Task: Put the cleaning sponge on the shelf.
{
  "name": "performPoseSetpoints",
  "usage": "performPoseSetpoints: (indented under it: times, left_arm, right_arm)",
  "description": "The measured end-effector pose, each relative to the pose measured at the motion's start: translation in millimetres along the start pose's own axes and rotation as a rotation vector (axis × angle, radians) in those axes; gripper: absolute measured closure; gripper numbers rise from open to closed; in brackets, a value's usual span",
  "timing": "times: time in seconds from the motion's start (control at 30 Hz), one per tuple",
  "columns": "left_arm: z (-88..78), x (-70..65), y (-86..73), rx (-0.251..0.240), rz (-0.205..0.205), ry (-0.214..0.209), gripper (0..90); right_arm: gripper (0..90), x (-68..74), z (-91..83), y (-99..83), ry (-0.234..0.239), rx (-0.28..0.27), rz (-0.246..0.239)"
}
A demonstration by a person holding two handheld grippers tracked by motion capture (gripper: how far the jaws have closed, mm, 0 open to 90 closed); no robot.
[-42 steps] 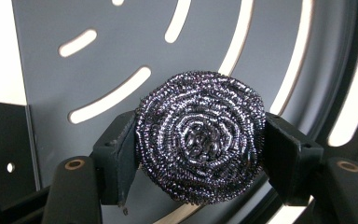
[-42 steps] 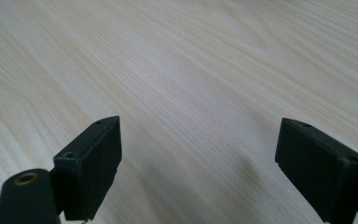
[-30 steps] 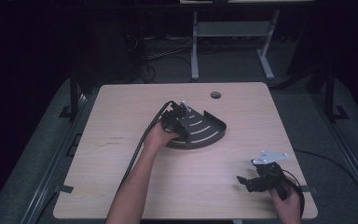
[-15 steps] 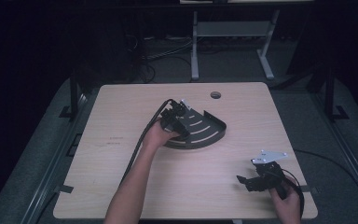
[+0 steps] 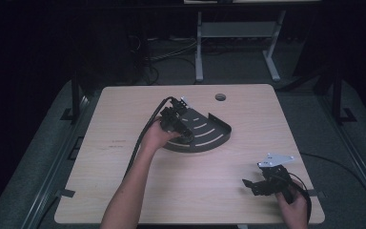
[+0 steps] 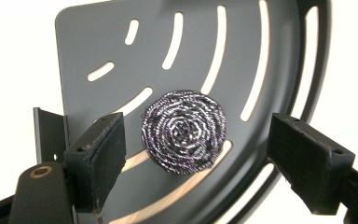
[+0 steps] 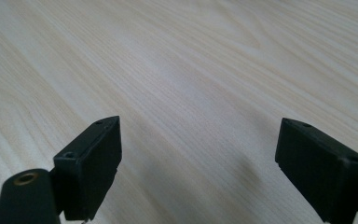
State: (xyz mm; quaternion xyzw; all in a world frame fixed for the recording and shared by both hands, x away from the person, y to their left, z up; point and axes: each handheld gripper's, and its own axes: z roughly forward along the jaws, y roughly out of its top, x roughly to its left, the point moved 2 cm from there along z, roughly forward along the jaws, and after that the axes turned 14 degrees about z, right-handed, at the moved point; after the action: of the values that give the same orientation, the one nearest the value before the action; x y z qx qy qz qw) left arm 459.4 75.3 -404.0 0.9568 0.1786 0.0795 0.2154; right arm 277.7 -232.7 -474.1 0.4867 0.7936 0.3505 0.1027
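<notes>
1. In the left gripper view, a round steel-wool scourer [image 6: 184,132] is lying flat on a dark slotted corner tray [image 6: 270,56], just below the middle of the frame.
2. The left hand-held gripper [image 6: 196,156] is hanging over that scourer with its jaws spread wide; they have just been opening, and the scourer is sitting in the gap between them, touched by neither pad.
3. The left pad [image 6: 105,154] is standing close to the scourer's left edge, while the right pad [image 6: 307,158] is standing well apart from its right edge.
4. Pale wood is showing through the tray's curved slots, one of them running under the scourer's lower edge.
5. In the high view, the left hand-held gripper [image 5: 178,128] is sitting at the centre of the frame, over the left part of the tray [image 5: 209,131], with the person's left hand [image 5: 156,136] gripping it from the lower left.
6. The tray is resting on the worktop [image 5: 124,191], slightly above the frame's middle.
7. The right hand-held gripper [image 5: 253,183] is staying at the lower right of the high view, well apart from the tray.
8. In the right gripper view, its jaws are standing released and wide, with bare wood between them.
</notes>
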Motion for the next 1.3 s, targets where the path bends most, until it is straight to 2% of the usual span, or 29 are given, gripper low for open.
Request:
performPoseSetpoints:
  times: [0.53,0.6,0.9,1.1,1.17,1.27,1.3]
  left_arm:
    - [-10.2,-18.1,-13.7,-0.044,-0.010,-0.020,18.9]
    - [-12.9,-22.3,-14.9,-0.038,-0.005,-0.029,19.0]
    - [-22.7,-30.0,-16.5,-0.055,0.018,-0.014,19.6]
    - [-28.5,-33.2,-22.3,-0.058,0.011,-0.008,19.5]
    - [-29.1,-36.3,-22.9,-0.062,0.018,0.000,19.5]
    - [-28.4,-40.9,-23.8,-0.053,0.039,-0.011,19.6]
    - [-27.8,-42.1,-23.8,-0.055,0.034,-0.011,19.5]
  right_arm:
    - [14.0,0.7,0.4,-0.2,-0.007,0.005,-0.003]
    - [14.0,0.7,0.6,0.2,-0.006,0.001,-0.006]
    - [14.0,0.1,0.1,0.2,-0.008,0.008,-0.005]
    - [14.0,-0.2,0.3,-0.1,-0.010,0.010,-0.003]
    - [14.0,-0.7,0.6,-0.1,-0.013,0.012,-0.005]
    - [14.0,-1.4,0.4,-0.1,-0.013,0.009,-0.005]
    - [14.0,-1.5,0.0,-0.1,-0.011,0.008,-0.003]
